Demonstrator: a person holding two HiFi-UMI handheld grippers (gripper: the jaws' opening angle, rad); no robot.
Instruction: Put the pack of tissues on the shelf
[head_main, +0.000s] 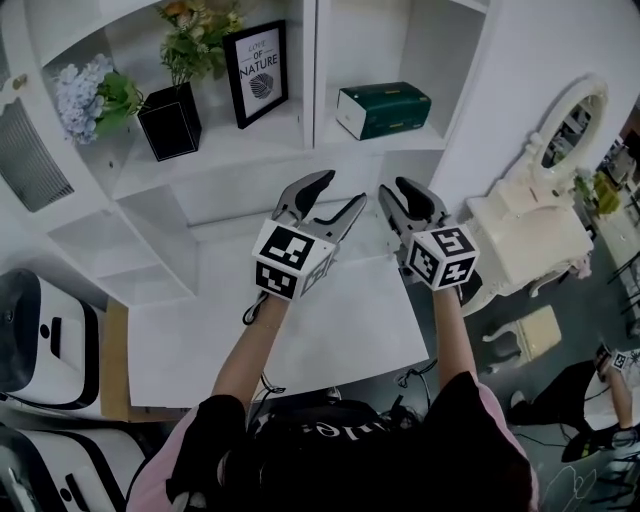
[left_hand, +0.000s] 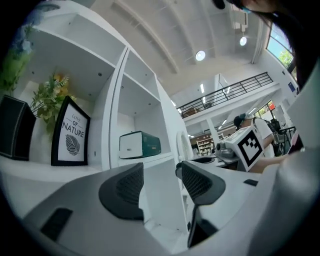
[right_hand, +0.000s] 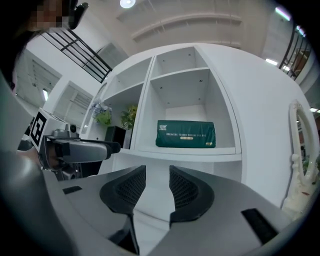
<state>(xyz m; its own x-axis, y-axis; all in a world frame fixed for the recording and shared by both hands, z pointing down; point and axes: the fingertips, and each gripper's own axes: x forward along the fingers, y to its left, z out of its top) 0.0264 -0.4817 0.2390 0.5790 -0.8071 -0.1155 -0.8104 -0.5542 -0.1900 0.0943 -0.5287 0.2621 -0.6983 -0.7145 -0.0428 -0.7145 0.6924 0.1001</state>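
Observation:
The dark green pack of tissues (head_main: 383, 109) lies on the right-hand shelf (head_main: 425, 140) of the white unit; it also shows as the green pack (left_hand: 140, 144) in the left gripper view and the green pack (right_hand: 185, 134) in the right gripper view. Both grippers are well short of it, over the white table. My left gripper (head_main: 333, 198) is open with nothing between its jaws. My right gripper (head_main: 397, 197) stands part open, and its gap is empty too. Their fingertips are close side by side below the shelf.
On the left-hand shelf stand a framed print (head_main: 256, 72), a black vase with flowers (head_main: 170, 120) and blue flowers (head_main: 84, 95). A white dressing table with an oval mirror (head_main: 570, 125) is at the right. A white table (head_main: 300, 340) lies below the grippers.

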